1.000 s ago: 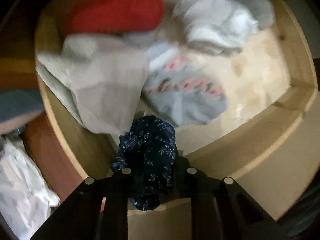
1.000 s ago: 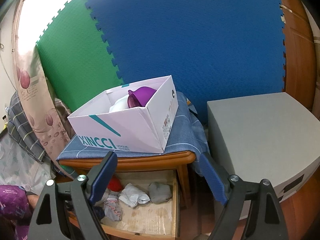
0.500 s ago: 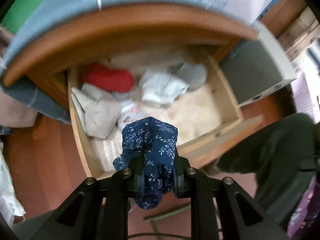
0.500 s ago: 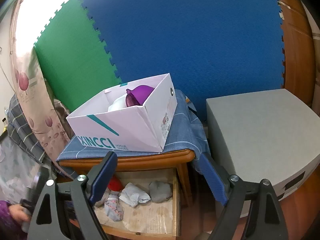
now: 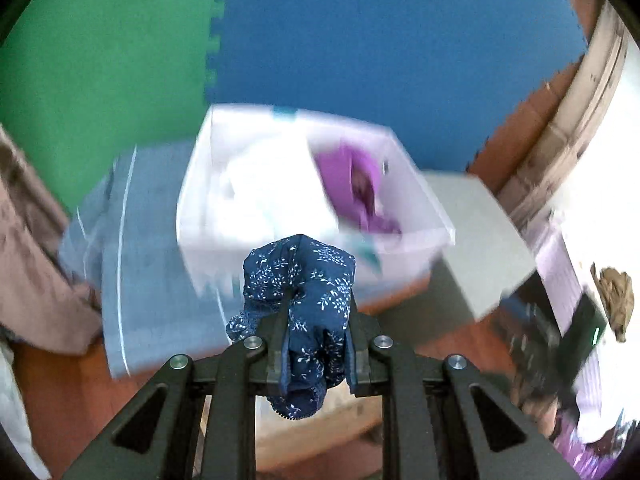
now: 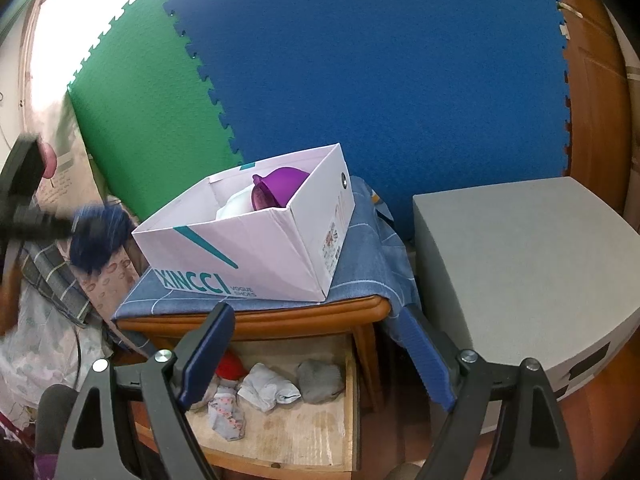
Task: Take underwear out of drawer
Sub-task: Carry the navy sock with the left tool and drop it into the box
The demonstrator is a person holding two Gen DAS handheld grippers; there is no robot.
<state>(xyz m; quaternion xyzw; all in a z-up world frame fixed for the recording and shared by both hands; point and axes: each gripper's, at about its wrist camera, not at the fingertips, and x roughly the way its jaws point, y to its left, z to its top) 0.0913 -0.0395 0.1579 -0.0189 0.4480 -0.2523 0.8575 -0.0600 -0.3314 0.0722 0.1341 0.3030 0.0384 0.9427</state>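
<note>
Left gripper point(image 5: 316, 344) pinches the navy floral underwear point(image 5: 302, 280) clear of the drawer point(image 6: 312, 436), near the shoebox point(image 6: 256, 248); right gripper point(image 6: 316, 356) waits wide, empty.

open drawer point(image 6: 320, 432) front half bare, tabletop point(image 6: 256, 316) overhanging behind
</note>
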